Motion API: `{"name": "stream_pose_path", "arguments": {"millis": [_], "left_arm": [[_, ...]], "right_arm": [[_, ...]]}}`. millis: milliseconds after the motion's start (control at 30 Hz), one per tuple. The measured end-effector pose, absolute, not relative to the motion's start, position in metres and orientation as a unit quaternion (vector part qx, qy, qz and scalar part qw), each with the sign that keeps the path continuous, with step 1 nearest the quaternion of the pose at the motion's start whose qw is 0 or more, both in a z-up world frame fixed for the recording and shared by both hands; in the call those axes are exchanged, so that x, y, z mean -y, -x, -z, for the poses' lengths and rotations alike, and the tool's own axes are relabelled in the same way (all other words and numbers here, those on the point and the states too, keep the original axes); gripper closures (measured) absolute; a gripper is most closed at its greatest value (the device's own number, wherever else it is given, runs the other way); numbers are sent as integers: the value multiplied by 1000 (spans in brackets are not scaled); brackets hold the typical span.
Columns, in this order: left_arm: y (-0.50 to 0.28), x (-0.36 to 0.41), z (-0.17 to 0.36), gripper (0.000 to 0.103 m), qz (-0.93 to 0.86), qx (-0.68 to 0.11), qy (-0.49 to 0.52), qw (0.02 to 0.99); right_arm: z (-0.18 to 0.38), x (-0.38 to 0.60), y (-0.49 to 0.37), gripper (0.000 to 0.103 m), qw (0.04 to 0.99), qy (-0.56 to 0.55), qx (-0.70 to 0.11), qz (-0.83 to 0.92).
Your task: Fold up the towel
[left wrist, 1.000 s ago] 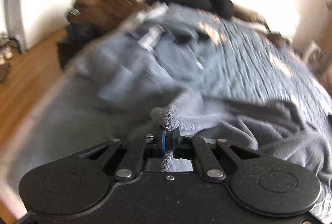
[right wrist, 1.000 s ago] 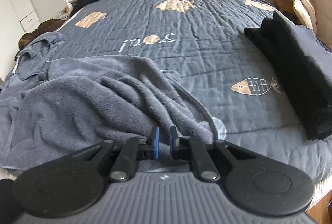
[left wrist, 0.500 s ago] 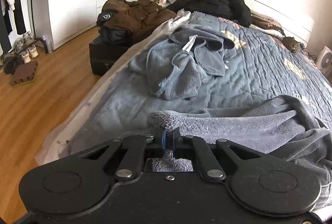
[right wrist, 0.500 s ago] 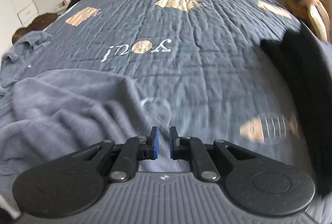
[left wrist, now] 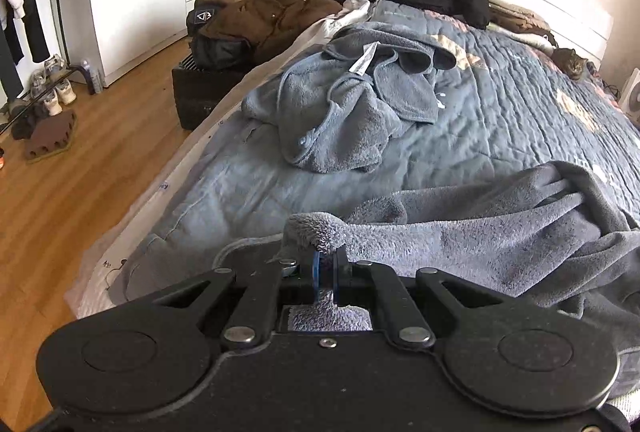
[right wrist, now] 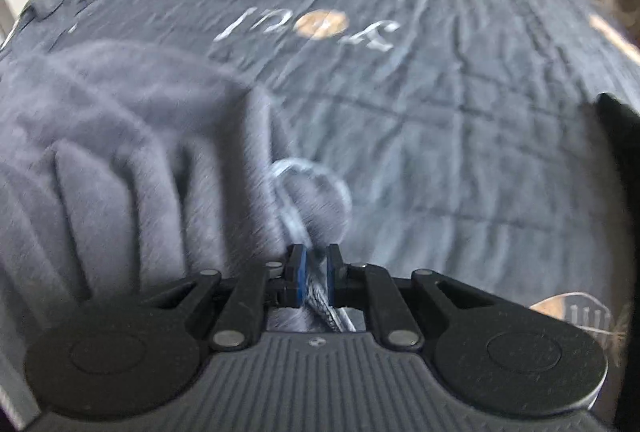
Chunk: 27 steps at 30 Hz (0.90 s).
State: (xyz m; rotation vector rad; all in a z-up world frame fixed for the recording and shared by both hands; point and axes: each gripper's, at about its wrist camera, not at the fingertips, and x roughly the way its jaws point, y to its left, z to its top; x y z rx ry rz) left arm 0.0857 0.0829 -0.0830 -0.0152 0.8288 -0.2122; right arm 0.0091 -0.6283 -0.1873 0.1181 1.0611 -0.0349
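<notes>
Change: right gripper (right wrist: 316,268) has dropped from empty air above the bed (left wrist: 500,120) onto the towel (left wrist: 480,244) edge.
Left gripper (left wrist: 325,268): clenched on a towel corner.
Right gripper: fabric between its fingers, seemingly pinched; blur.
Towel: bunched at the bed's near edge.
Technique: likely hold both corners firmly, pull taut, then fold evenly.

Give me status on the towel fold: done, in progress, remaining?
Done: left gripper is shut on a corner of the grey towel, and right gripper appears shut on another edge, though that view is blurred. In hand: towel held, bunched in ridges on the bed. Left: spreading it flat and every fold.
</notes>
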Motion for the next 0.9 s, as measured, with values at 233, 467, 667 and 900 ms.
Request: {"name": "stream_pose_path", "arguments": {"millis": [233,467,667,900], "left_arm": [[-85,-80,86,97,100,-409,3,907],[-84,-75,89,97,106,-413,-3,905],[-84,-73,89,97,106,-413,-5,905],[-83,-71,85,97,107,-405,3,908]], "right_arm": [[191,622,-13,94,851,-39,-524,4],[198,623,-13,94,844,-60,-533,15],[179,632,7,99,879,-110,-462,44],[115,661,30,101,916,-169,-345,119]]}}
